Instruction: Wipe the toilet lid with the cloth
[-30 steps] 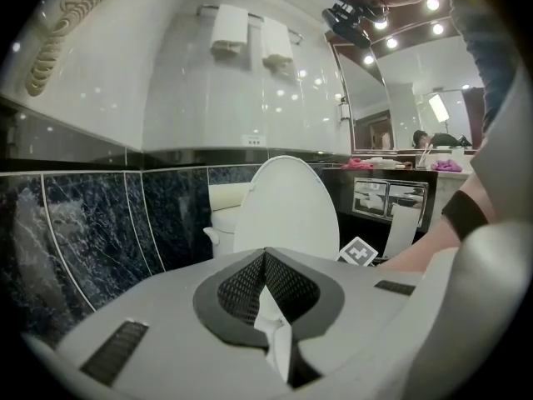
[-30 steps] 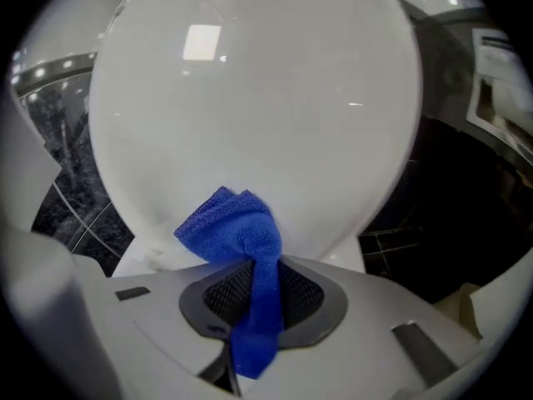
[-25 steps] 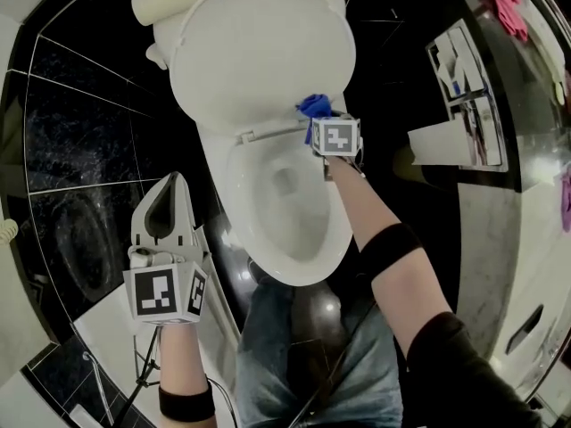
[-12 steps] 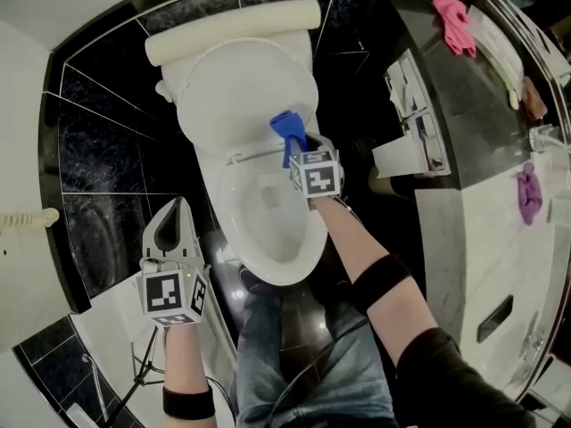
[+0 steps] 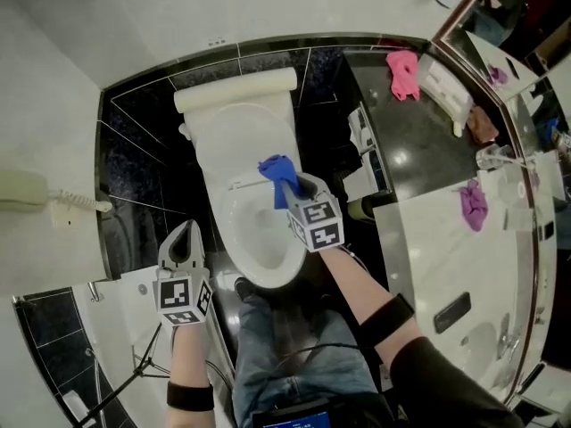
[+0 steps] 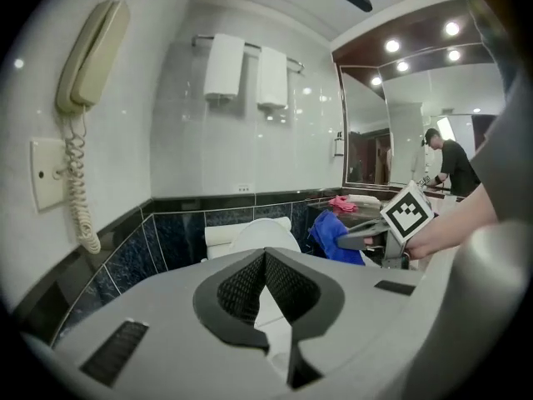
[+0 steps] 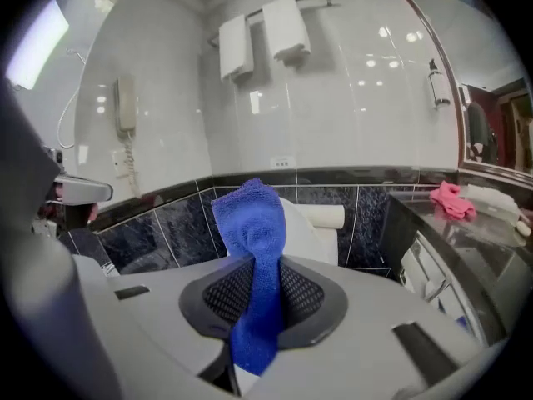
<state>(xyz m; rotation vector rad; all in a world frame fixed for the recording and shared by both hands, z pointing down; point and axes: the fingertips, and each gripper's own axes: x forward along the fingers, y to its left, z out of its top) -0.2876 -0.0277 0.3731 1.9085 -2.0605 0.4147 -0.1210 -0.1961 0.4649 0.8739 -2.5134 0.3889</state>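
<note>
One toilet lid [image 5: 237, 136] stood raised while the right hand-held gripper [image 5: 297, 185] clamped one blue cloth [image 5: 278, 173] over the bowl rim [image 5: 225, 239], and the left hand-held gripper [image 5: 185, 232], closed empty, stood clear beside it.

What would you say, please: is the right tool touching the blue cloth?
Touching. The right gripper view shows the blue cloth pinched between the jaws of the right tool, whose pads press on it from both sides.

Bright ceiling spotlights, heavy fisheye distortion

blue cloth [image 5: 278, 175] bunched, pinched in right tool [image 5: 297, 191]; white toilet lid [image 5: 239, 136] raised upright.
</note>
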